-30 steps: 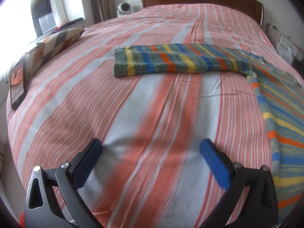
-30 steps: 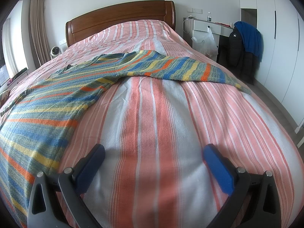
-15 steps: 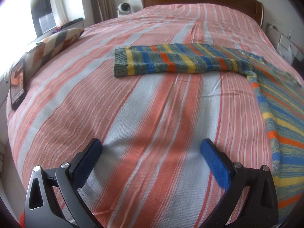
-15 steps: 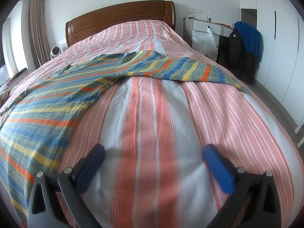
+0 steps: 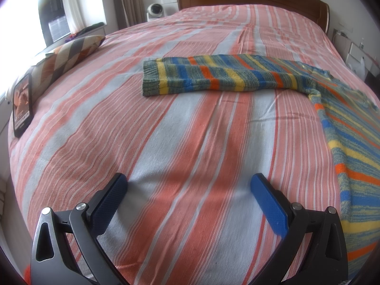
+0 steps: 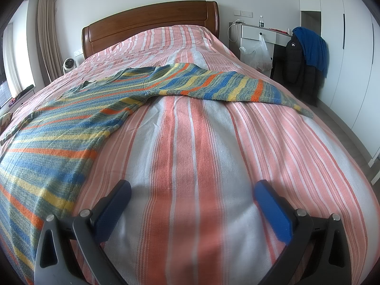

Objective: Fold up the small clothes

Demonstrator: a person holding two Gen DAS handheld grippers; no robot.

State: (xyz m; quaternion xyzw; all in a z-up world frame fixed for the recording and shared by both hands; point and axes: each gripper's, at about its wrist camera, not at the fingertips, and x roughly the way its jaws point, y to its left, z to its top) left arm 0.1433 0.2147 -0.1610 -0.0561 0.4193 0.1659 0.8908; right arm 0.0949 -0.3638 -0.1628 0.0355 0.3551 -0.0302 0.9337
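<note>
A striped knit sweater (image 5: 351, 149) in blue, yellow, orange and green lies spread flat on the bed. In the left wrist view one sleeve (image 5: 213, 78) stretches left across the bedspread, far ahead of my left gripper (image 5: 188, 185), which is open and holds nothing. In the right wrist view the sweater body (image 6: 54, 137) covers the left side and the other sleeve (image 6: 228, 87) reaches right toward the bed's edge. My right gripper (image 6: 192, 190) is open over bare bedspread, just right of the sweater's side edge.
The bed has a pink, orange and white striped bedspread (image 5: 178, 142) and a wooden headboard (image 6: 152, 21). A phone (image 5: 22, 104) and a patterned cushion (image 5: 68, 52) lie at the left edge. A nightstand (image 6: 258, 35) and hanging jackets (image 6: 306, 57) stand to the right.
</note>
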